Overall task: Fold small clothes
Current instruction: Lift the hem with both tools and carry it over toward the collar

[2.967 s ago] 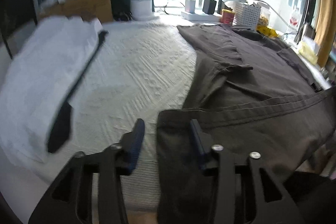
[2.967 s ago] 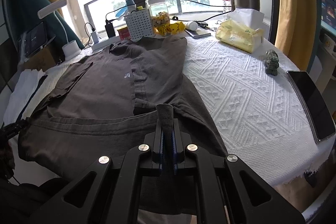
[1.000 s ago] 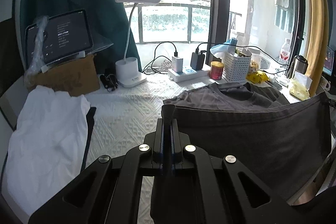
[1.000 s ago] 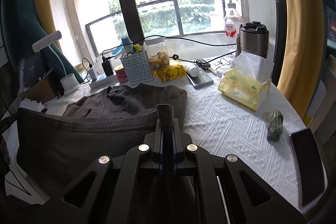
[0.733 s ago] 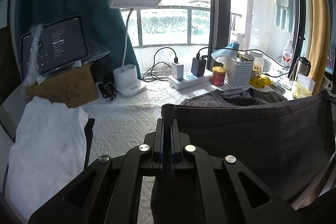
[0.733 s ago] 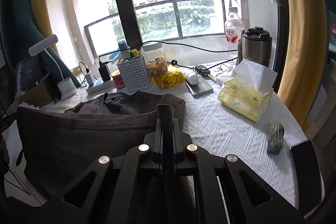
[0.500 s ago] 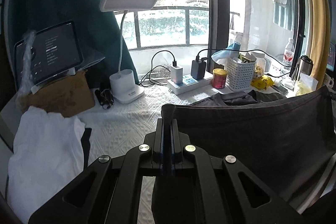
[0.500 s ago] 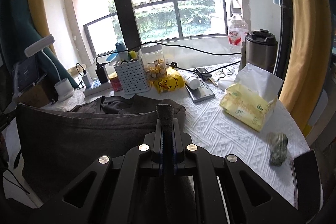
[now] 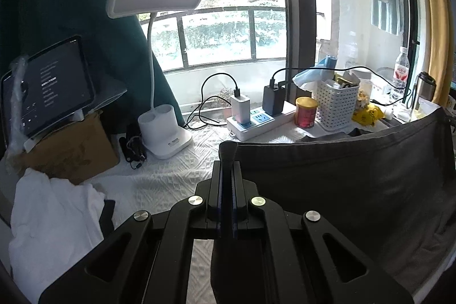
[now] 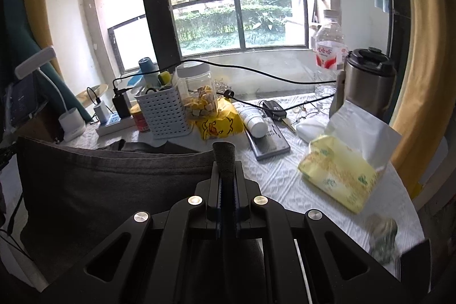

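A: Left wrist view first. Your left gripper [image 9: 226, 161] is clamped fully closed on a corner of the dark grey shirt [image 9: 342, 184]. A tuft of fabric pokes out past the tips. The hem runs taut from that corner off to the right edge of the view, lifted above the table [image 9: 159, 178], and the cloth hangs down like a curtain.

B: Anything near it on that side?

A: White garment [image 9: 54, 221] bunched at the table's left edge, well apart from the shirt. Desk lamp [image 9: 164, 133] and power strip [image 9: 259, 121] along the far edge by the window, white basket [image 9: 337, 104] beside the red can [image 9: 306, 111].

B: Right wrist view?

A: Your right gripper [image 10: 225, 161] is pinched tight on the shirt's [image 10: 108, 190] other corner, fabric nub sticking out above the tips. The hem stretches left from there to the view's left edge. More of the shirt lies crumpled on the table [image 10: 273, 187] behind the raised hem, just in front of the basket [image 10: 166, 111].

B: Right side of the table?

A: Yellow tissue pack [image 10: 342, 175] near the right edge, clear of the shirt. Steel flask [image 10: 367, 79] and water bottle [image 10: 329, 44] at the far right corner. Small green figurine [image 10: 383, 238] at the near right edge, blurred.
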